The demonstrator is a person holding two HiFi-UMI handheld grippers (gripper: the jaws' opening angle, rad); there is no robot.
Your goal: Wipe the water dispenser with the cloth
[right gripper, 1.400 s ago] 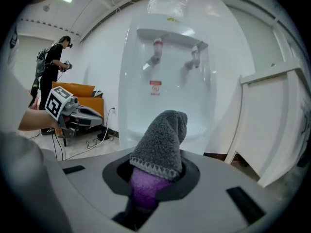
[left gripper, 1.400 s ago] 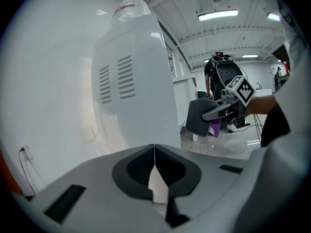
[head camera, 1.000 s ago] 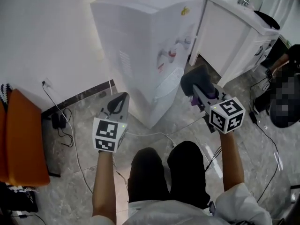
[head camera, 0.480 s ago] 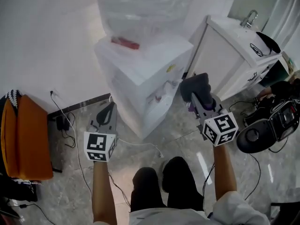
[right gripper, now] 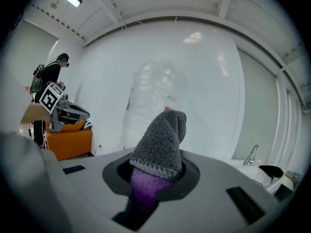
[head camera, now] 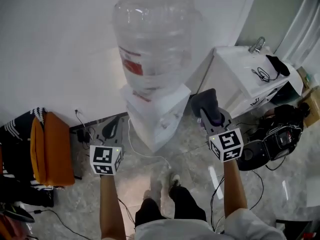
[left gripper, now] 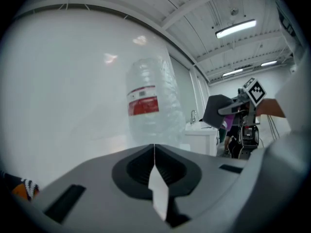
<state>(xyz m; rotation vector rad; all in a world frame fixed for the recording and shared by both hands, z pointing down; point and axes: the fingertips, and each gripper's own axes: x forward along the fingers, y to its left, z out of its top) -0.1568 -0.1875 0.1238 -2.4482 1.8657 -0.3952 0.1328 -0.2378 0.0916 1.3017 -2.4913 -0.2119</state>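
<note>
The white water dispenser point(head camera: 159, 120) stands against the wall with a big clear bottle point(head camera: 152, 41) with a red label on top; the bottle point(left gripper: 148, 106) also fills the middle of the left gripper view. My right gripper point(head camera: 207, 110) is shut on a grey cloth point(head camera: 204, 100) with a purple underside, held just right of the dispenser, not touching it. The cloth point(right gripper: 163, 142) sticks up from the jaws in the right gripper view. My left gripper point(head camera: 113, 127) is shut and holds nothing, left of the dispenser's base.
A white sink cabinet point(head camera: 245, 86) with a tap point(head camera: 257, 45) stands right of the dispenser. An orange seat point(head camera: 50, 149) is at the left. Cables point(head camera: 145, 151) trail over the marble floor. A black device point(head camera: 272, 136) lies at the right. A person point(right gripper: 48, 74) stands far off.
The head view has tilted up: the bottle on the dispenser now shows in full. Both grippers have risen with it and stay on either side of the dispenser, the cloth still held.
</note>
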